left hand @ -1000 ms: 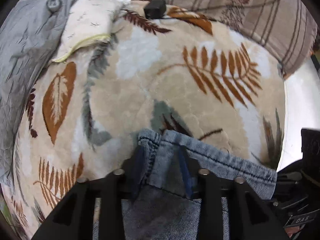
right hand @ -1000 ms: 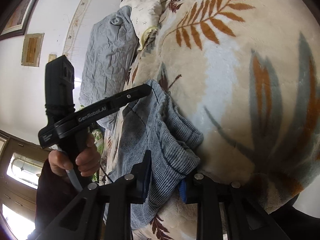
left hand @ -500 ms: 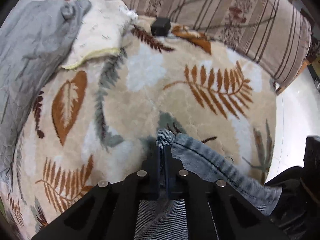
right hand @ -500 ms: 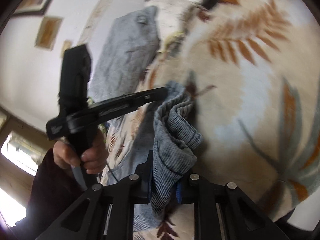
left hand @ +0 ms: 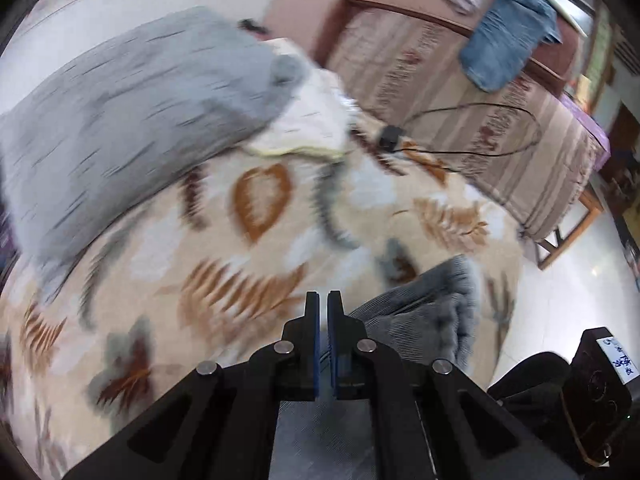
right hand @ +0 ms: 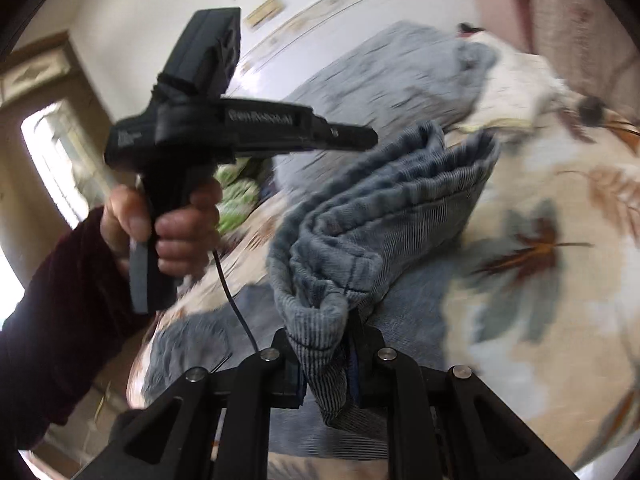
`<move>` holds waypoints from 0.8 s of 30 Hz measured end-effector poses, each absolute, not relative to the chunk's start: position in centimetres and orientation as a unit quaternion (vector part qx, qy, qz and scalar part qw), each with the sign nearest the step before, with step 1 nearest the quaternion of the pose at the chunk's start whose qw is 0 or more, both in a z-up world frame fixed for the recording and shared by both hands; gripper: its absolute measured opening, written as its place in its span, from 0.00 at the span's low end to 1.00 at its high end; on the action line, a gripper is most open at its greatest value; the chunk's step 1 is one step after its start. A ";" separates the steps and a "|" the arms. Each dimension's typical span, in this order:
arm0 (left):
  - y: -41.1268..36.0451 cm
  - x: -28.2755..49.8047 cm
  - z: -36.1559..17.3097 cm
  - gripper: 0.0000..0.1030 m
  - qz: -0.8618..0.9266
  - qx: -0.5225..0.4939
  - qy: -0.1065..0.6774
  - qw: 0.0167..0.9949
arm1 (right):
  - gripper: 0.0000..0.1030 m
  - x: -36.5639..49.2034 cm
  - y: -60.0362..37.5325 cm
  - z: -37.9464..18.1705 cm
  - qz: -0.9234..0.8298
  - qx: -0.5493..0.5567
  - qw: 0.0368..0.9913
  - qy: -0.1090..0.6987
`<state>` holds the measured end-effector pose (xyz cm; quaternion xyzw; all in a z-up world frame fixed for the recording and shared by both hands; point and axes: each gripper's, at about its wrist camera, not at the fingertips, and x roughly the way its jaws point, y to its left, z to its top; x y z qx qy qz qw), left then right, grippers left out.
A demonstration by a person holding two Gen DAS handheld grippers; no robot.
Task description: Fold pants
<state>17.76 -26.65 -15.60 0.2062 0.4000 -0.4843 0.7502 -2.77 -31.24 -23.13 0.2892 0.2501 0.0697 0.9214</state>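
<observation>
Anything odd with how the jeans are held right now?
The jeans hang bunched and twisted from the right gripper rather than flat. The left gripper looks shut with only a sliver of denim, if any.

Both tongs are matte black, with angular linkage arms joined by round silver screws and thin blue pads lining the inner faces of the fingers. In the right wrist view, the left tongs show at 10 o'clock as a pistol-shaped black body with blurred white lettering on its side, a boxy black camera block on top and a thin dark cable trailing below. The hand on its grip wears a dark maroon sleeve.
</observation>
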 end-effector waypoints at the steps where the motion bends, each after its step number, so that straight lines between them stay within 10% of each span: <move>1: -24.5 18.4 -15.8 0.03 -0.472 0.199 0.407 0.756 | 0.16 -2.1 -30.0 -23.0 0.084 0.279 0.921 0.258; 6: -14.7 20.2 -17.0 0.03 -0.413 0.152 0.428 0.789 | 0.17 2.3 -24.1 -24.9 0.142 0.268 0.887 0.347; 13: -5.6 19.7 -19.9 0.03 -0.348 0.074 0.470 0.808 | 0.77 5.2 -22.1 -26.7 0.182 0.320 0.842 0.394; 24: -7.5 12.7 -20.5 0.15 -0.370 0.044 0.451 0.811 | 0.73 0.8 -27.5 -25.8 0.104 0.356 0.873 0.316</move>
